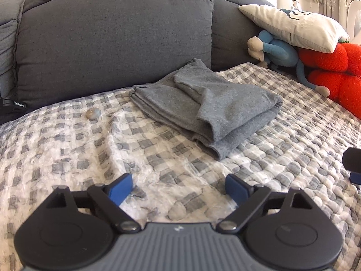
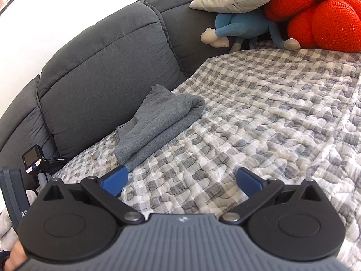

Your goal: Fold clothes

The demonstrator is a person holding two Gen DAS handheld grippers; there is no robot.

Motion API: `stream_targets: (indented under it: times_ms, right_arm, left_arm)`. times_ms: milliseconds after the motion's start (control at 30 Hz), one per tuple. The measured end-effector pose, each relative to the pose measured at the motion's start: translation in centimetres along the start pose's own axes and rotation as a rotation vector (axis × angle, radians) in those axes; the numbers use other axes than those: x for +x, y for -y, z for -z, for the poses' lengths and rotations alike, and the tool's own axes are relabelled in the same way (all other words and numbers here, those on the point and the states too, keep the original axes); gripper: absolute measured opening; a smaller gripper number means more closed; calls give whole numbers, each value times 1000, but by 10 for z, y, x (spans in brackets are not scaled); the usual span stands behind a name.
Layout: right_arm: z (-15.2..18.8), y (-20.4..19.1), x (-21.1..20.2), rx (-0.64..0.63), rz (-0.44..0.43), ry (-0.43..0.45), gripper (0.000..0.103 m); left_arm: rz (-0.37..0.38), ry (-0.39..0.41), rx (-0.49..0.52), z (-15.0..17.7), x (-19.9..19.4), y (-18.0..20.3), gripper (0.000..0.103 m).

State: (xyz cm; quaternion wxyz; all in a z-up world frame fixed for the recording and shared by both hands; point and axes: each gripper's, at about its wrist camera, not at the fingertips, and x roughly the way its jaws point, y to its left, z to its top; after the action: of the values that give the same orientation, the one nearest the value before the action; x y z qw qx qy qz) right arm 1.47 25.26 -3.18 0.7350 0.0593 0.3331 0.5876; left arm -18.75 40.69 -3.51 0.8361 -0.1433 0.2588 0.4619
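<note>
Checkered quilt (image 1: 282, 135) on the sofa, folded grey garment (image 1: 203, 103) lying on it; left hand-held gripper (image 1: 178, 187) and right hand-held gripper (image 2: 180, 180) both spread wide, holding nothing.

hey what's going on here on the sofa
A person is folding clothes with two handheld grippers. A grey garment lies folded on the checked quilt by the sofa's back cushion. Both the left gripper and the right gripper are open and empty, short of the garment.
</note>
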Motion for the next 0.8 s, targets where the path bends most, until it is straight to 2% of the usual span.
stream_targets:
  times_ms: [133,533,800]
  right_arm:
    - [1,-1,-1,5,2,5,103]
    - [2,0,-7,21,-28,25,103]
    - [-1,-9,-13,-30,-39,53,103]
  left_arm:
    - [-20,12,7,1,-1,3,92]
    - [-7,15,-36,5,-2,-2,93]
    - [6,3,-28,2,-2,-2,94]
